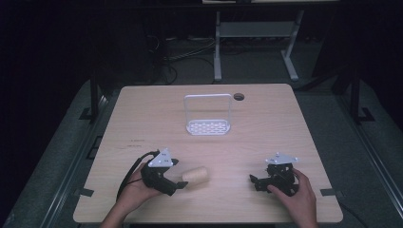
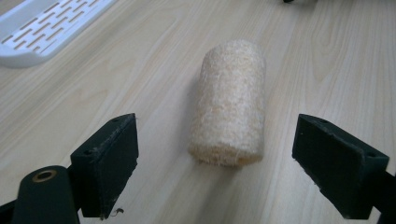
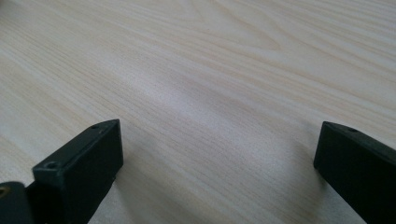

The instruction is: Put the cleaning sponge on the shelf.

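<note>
Left gripper [image 2: 215, 168]: jaws apart, flanking the loofah roll [image 2: 229, 102] at frame centre, untouched.
Right gripper [image 3: 219, 172]: jaws apart over bare table [image 3: 210, 70].
Risk: roll may skid away (light, round).

No readable text, label or number anywhere; a faint dark mark on the tabletop [image 1: 142, 118], left of centre, is too small to read.

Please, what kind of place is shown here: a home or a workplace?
Probably a lab or workshop set up for recording: a bare wooden table in a dark room, cables on the floor, and a second desk frame behind.
</note>
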Demonstrator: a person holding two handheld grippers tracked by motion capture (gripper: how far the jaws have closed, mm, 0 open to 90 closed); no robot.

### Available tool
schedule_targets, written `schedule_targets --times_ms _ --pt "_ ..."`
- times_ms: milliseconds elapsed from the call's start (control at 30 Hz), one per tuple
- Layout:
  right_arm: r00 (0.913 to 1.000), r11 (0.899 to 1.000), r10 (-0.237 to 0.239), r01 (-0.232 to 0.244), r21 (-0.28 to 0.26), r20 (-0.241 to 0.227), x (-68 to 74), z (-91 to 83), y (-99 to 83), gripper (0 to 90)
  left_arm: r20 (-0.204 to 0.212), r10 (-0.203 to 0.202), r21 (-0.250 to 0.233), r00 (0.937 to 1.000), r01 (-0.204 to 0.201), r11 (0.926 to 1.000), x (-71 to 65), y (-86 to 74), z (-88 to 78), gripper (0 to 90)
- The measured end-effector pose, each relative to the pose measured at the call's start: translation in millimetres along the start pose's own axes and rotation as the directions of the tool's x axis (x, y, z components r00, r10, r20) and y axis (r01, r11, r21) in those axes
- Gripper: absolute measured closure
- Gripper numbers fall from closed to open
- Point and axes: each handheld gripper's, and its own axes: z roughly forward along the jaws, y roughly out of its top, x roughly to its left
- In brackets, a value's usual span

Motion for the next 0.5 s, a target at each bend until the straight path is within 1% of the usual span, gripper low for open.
schedule_targets --times_ms 67,167,300,367,433,500 --pt "1.0000 1.000 0.000 0.000 0.000 0.000 0.0 0.0 0.0 0.9 0.001 0.006 -0.004 1.0000 -0.006 1.0000 -0.3 3.1 2.3 14.1" --pt "1.0000 1.000 0.000 0.000 0.000 0.000 0.0 0.0 0.0 0.9 0.006 0.025 0.012 0.9997 -0.025 0.9996 -0.6 9.1 7.9 14.0" --pt "1.0000 1.000 0.000 0.000 0.000 0.000 0.0 0.0 0.0 0.9 0.012 0.030 0.009 0.9995 -0.030 0.9995 -0.9 14.0 12.9 14.1" --pt "1.0000 1.000 0.000 0.000 0.000 0.000 0.0 0.0 0.0 0.9 0.021 0.040 0.014 0.9990 -0.041 0.9991 -1.3 18.1 17.1 14.1" --pt "1.0000 1.000 0.000 0.000 0.000 0.000 0.0 0.0 0.0 0.9 0.024 0.045 0.018 0.9987 -0.045 0.9988 -1.4 19.7 18.8 14.1" --pt "1.0000 1.000 0.000 0.000 0.000 0.000 0.0 0.0 0.0 0.9 0.033 0.037 0.003 0.9988 -0.038 0.9993 -0.8 21.8 23.1 14.1"
